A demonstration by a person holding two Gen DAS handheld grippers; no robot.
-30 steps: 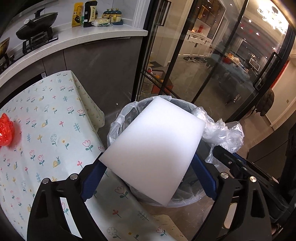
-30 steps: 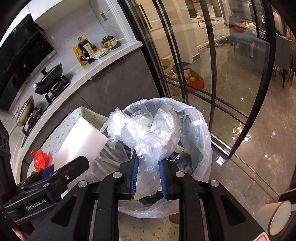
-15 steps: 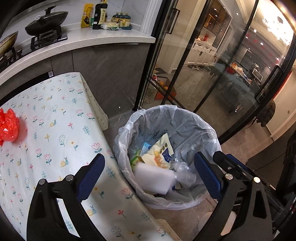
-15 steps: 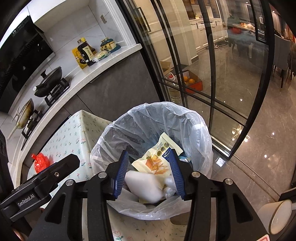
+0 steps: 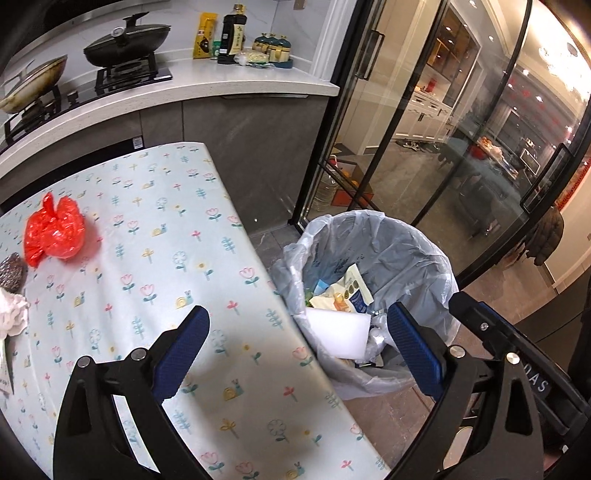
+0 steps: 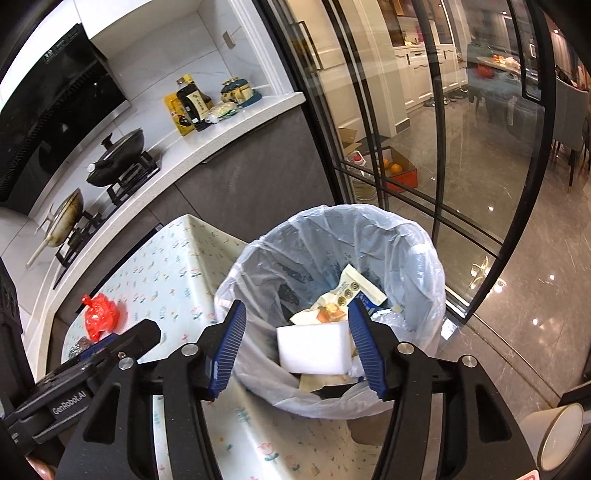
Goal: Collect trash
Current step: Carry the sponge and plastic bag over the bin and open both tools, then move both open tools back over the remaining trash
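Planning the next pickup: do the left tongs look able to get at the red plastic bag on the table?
Probably yes: the left tongs are open and empty, and only bare tablecloth lies between them and the red plastic bag.

A home kitchen: at upper left, a lidded wok [image 5: 125, 42] sits on a gas hob [image 5: 129, 74] along a white countertop [image 5: 229, 83], with sauce bottle [image 5: 232, 35]; glass doors [image 5: 424, 147] fill the right.
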